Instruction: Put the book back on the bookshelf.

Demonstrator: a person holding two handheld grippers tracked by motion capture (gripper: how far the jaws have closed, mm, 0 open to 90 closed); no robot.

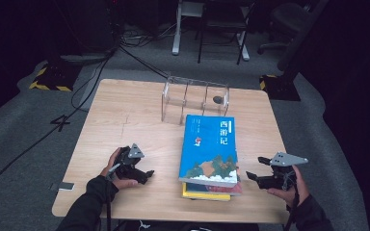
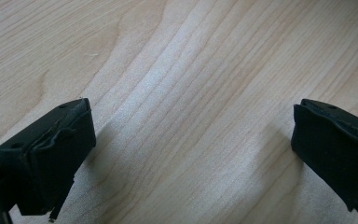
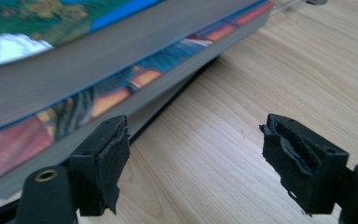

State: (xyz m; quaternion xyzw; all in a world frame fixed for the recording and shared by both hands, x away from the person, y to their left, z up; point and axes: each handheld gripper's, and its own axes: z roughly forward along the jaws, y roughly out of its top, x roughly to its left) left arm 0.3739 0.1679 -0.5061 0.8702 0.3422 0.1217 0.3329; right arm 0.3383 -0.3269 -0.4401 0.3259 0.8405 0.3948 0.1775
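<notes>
On the pale wooden table (image 1: 125, 115) a stack of books lies between the two grippers, topped by a blue book (image 1: 210, 150) whose cover carries three large white Chinese characters, 西游记, set upright near its far right corner; smaller print beside them is too fine to read. Under it a red-edged book (image 3: 98, 100) pokes out, and below that a yellow book (image 1: 203, 195) shows at the near edge of the stack. The right gripper (image 1: 253, 177) is held just to the right of the stack, apart from it, its jaws wide and pointing at the books' near right corner; in the right gripper view the page edges and a red and orange cover lie just beyond its left jaw, with bare wood between the jaws. The left gripper (image 1: 147, 175) sits near the stack's left side, well short of touching it, jaws spread wide over bare wood grain. Beyond the stack, away from both grippers, stands a clear plastic holder (image 1: 195, 98) with dividers.
</notes>
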